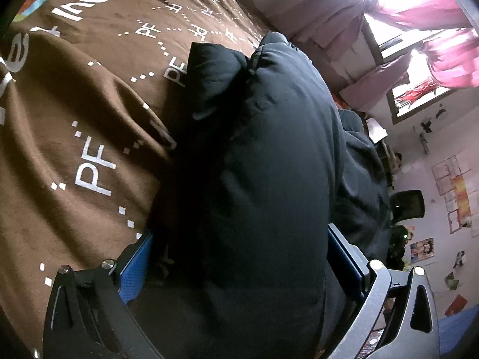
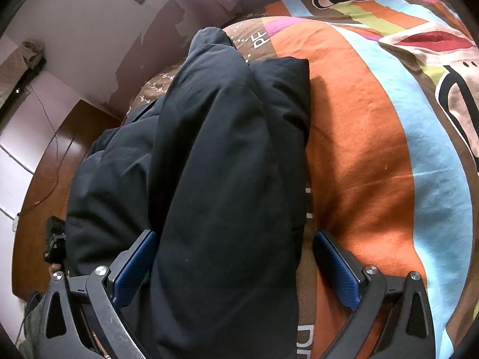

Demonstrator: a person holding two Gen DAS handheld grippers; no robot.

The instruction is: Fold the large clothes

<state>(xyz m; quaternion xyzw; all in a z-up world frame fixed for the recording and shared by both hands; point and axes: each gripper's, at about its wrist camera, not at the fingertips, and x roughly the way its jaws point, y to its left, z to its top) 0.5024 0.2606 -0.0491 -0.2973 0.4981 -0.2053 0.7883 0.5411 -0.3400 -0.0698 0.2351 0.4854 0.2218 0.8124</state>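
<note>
Left wrist view first: we've got the left gripper point(image 1: 236, 257) with its blue pads point(image 1: 136, 269) spread wide, and a fat fold of the black padded jacket point(image 1: 257, 155) fills the gap between them. Both pads look pressed against the fabric, so we'd call that a grasp on the jacket, though the jaws are far apart. The jacket lies bunched on the brown bedspread point(image 1: 74, 119) with white "PF" lettering. Off to the right we see pink curtains point(image 1: 434, 15) at a bright window and posters point(image 1: 455, 191) on the wall.

Right wrist view: the right gripper point(image 2: 236, 266) also straddles the jacket point(image 2: 221, 155). The left pad point(image 2: 134, 272) touches the cloth, but the right pad point(image 2: 338, 272) stands clear of it over the orange stripe of the bedspread point(image 2: 368, 155), so we'd say released. Wooden floor point(image 2: 54, 161) shows at the left.
</note>
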